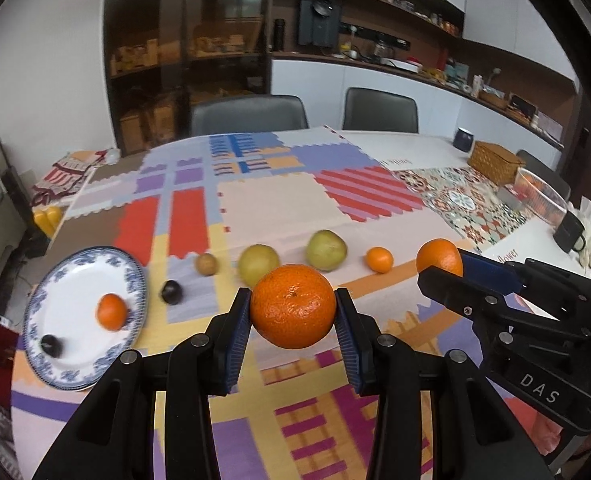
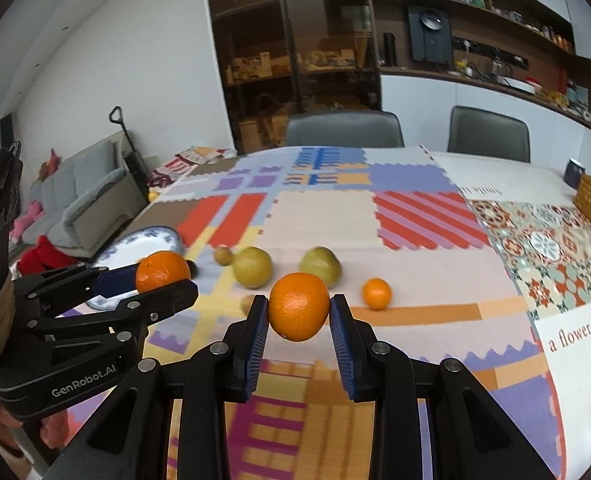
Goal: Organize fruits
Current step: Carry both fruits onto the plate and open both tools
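My left gripper (image 1: pixel 293 312) is shut on a large orange (image 1: pixel 293 306) and holds it above the table; it also shows in the right wrist view (image 2: pixel 163 270). My right gripper (image 2: pixel 299 312) is shut on another orange (image 2: pixel 299 306), which shows at the right of the left wrist view (image 1: pixel 439 256). A blue-rimmed white plate (image 1: pixel 67 280) at the left holds a small orange (image 1: pixel 112 311) and a dark plum (image 1: pixel 51 345). On the cloth lie a second plum (image 1: pixel 171 292), a kiwi (image 1: pixel 206 264), two green-yellow fruits (image 1: pixel 257 262) (image 1: pixel 326 249) and a small orange (image 1: pixel 379 259).
A patchwork tablecloth (image 1: pixel 279 200) covers the table. A wicker basket (image 1: pixel 493 162), a dark mug (image 1: pixel 463 139), a clear container (image 1: pixel 539 194) and a white glove (image 1: pixel 589 236) stand at the far right. Two chairs (image 1: pixel 251 114) stand behind the table.
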